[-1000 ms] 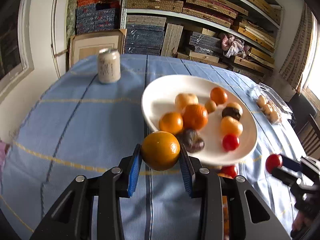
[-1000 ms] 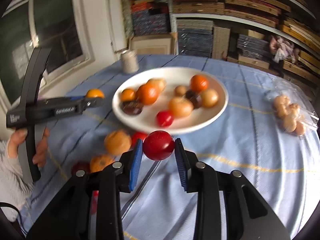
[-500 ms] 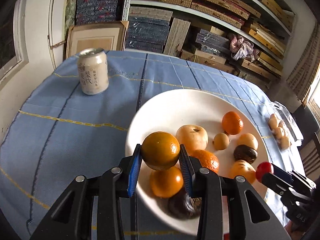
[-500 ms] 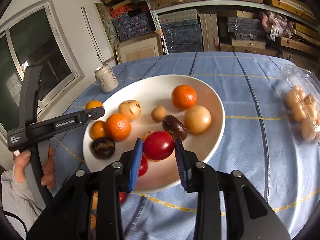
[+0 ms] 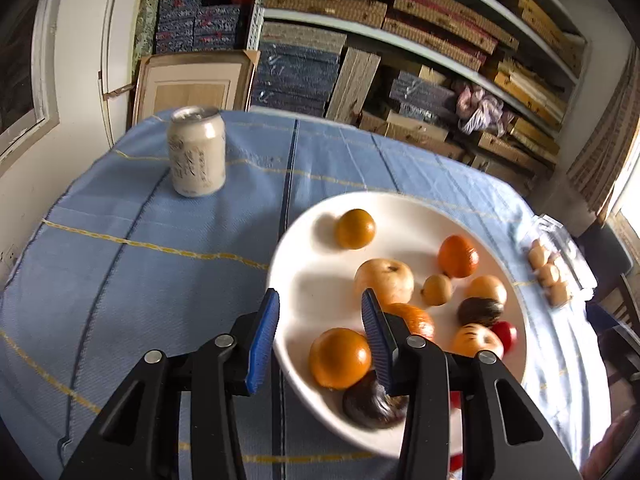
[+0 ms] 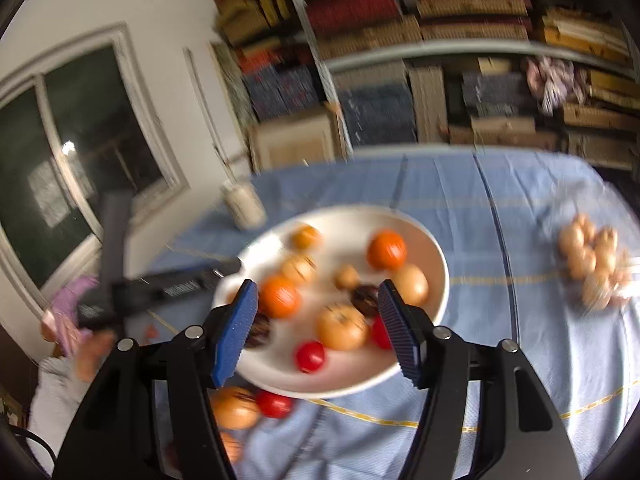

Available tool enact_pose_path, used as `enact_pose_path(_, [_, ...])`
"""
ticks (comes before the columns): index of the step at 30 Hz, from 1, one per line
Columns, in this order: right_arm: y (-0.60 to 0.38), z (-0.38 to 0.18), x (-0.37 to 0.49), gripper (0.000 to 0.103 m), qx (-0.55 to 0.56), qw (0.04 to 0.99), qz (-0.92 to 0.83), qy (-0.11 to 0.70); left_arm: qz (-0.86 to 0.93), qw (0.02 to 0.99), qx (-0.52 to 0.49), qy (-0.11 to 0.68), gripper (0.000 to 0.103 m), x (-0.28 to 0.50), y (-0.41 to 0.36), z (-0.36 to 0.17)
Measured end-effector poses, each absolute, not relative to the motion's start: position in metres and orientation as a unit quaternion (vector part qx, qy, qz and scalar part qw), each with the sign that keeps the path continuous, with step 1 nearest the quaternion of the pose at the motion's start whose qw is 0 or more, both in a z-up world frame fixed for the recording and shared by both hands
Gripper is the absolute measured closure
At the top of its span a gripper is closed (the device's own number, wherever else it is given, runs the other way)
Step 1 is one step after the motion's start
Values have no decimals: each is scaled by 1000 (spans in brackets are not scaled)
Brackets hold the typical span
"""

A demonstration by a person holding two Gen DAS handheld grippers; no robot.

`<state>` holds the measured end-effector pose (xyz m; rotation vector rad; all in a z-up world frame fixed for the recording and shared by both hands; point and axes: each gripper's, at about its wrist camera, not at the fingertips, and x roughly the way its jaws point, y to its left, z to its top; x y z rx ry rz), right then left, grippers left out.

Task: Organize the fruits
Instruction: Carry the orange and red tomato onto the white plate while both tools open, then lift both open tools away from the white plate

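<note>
round worktop under a pale blue cloth with thin yellow lines (image 5: pixel 140 264), then a large white shallow plate (image 5: pixel 320 248) right of centre on it, then a cream drink can (image 5: pixel 197 156) upright, well apart from the plate at the far left.

fruit on the plate: about ten pieces, loosely clustered toward its right half. a small orange citrus (image 5: pixel 355 228) sits alone at the far side. a round red fruit (image 6: pixel 310 356) lies near the front rim. more fruit lie on the cloth just in front of the plate, among them a yellow-brown one (image 6: pixel 234 407) and a red one (image 6: pixel 274 404). a clear bag of pale round fruit (image 6: pixel 592 258) lies well to the right.

left tool (image 5: pixel 318 328): jaws opening, nothing between them. right tool (image 6: pixel 316 322): jaws opening wide, also empty; view blurred.

risks, judged: loose round fruit may roll on the smooth plate and knock neighbours over the rim. tool fingers hanging over the front rim could tip or drag the plate on withdrawal.
</note>
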<state>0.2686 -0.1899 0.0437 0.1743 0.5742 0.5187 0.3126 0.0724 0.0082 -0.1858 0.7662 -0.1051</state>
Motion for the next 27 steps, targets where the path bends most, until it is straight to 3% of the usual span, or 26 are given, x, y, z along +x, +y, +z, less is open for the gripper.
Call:
enact_pose_path(1, [-189, 54, 258, 34, 84, 925, 259, 265, -54, 923, -92, 370, 59, 305, 72, 13])
enact_pose_path(3, [-185, 72, 232, 19, 80, 931, 270, 233, -60, 922, -83, 374, 37, 288, 68, 15])
enact_pose_path(4, [-184, 77, 224, 16, 77, 932, 273, 225, -59, 922, -70, 375, 37, 279, 66, 15])
enact_pose_path(11, [-180, 56, 168, 8, 25, 939, 253, 230, -65, 921, 7, 383, 36, 209, 42, 6])
enact_pose_path(17, [-221, 7, 173, 7, 90, 935, 207, 275, -78, 917, 52, 389, 30, 190, 12, -15])
enact_pose_path(23, [-255, -5, 189, 7, 165, 921, 190, 296, -76, 917, 59, 388, 24, 200, -2, -22])
enact_pose_path(27, [-263, -7, 192, 7, 185, 916, 186, 303, -70, 919, 77, 381, 12, 202, -9, -26])
